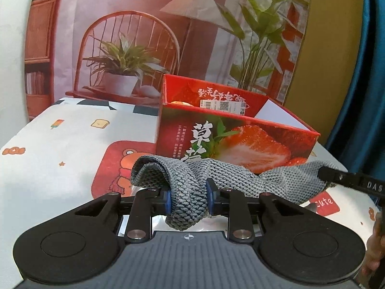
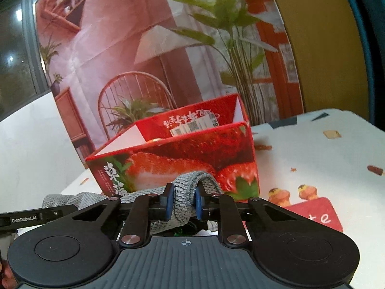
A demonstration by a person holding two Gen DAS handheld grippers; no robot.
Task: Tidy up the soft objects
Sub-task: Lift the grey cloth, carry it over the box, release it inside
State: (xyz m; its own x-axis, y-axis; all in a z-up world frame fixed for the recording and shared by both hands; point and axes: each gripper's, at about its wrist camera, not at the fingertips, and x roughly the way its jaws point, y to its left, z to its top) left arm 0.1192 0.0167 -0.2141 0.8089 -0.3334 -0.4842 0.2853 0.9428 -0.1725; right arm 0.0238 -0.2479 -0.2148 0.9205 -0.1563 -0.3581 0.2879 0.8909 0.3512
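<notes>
Grey knit cloth [image 1: 187, 187] hangs between both grippers, left gripper [image 1: 189, 198] and right gripper [image 2: 184, 203] fingers each clamped on a bunched end. Strawberry box [image 1: 231, 142] at 12 o'clock, open; placing remains, I judge.

Right tool [image 2: 184, 203], lower centre of frame: blue pads are pinching a bunched fold of the grey knit cloth [image 2: 190, 185]. The cloth is trailing toward the lower left, where the other tool's black finger [image 2: 36, 216] is entering from the frame edge. Just behind the cloth, mid-frame, the red strawberry box [image 2: 192, 154] is standing open-topped on the desk [image 2: 324, 159], a barcode label showing on its inner far wall. A printed room backdrop [image 2: 156, 48] is filling the upper frame.
</notes>
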